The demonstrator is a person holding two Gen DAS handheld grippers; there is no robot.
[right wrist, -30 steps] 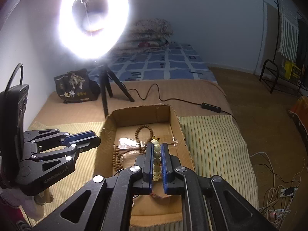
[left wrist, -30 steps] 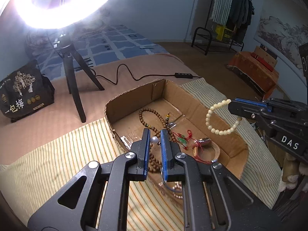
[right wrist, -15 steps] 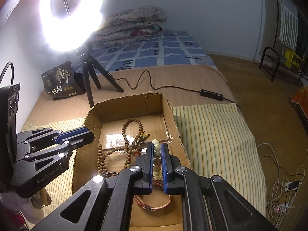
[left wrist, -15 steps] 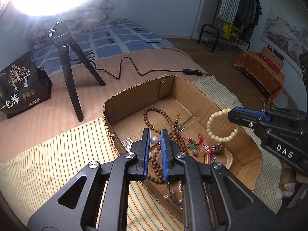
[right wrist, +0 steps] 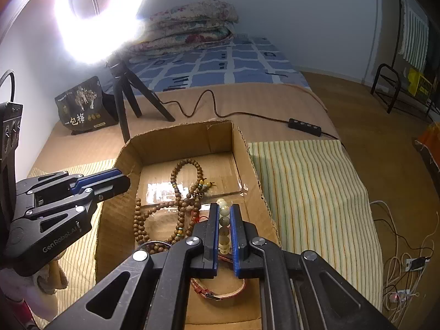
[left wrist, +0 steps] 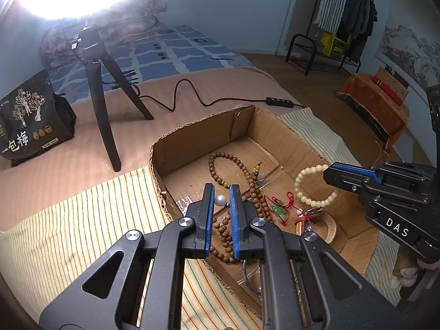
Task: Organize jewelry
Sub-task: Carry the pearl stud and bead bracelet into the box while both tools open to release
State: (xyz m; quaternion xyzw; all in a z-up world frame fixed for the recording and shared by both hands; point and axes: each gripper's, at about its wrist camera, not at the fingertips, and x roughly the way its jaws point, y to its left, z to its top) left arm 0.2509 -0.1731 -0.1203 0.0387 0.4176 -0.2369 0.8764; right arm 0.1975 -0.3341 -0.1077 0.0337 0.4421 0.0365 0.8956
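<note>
A cream bead bracelet (left wrist: 316, 185) hangs over the open cardboard box (left wrist: 192, 140), clenched at one edge between the blue pads of the right gripper (right wrist: 222, 231); from that gripper's own camera only a short column of the pale beads shows between the fingers, the rest of the loop hidden behind them. At the left gripper (left wrist: 220, 217), a single white pearl (left wrist: 220, 200) sits between the nearly closed fingertips, held above the box; a thin wire or hoop below the gripper body is too blurred to tell whether it belongs to the pearl. On the box floor lies a long strand of brown wooden prayer beads (right wrist: 178, 192) in loose loops, partly covered by both grippers, with a red-corded green pendant (left wrist: 279, 209) just beside it and a reddish strap bracelet (right wrist: 220, 291) near the front wall, half hidden under the right gripper. A shiny patch of tape on the box floor glares white. The box rests on a yellow striped cloth (right wrist: 308, 187) spread over a bed, beyond which stand a black tripod (left wrist: 101, 93) carrying a ring light (right wrist: 96, 13) blown out to pure white, a dark printed bag (left wrist: 27, 118), a black cable with an inline switch (right wrist: 304, 123) and folded quilts (right wrist: 192, 27) against the wall.
</note>
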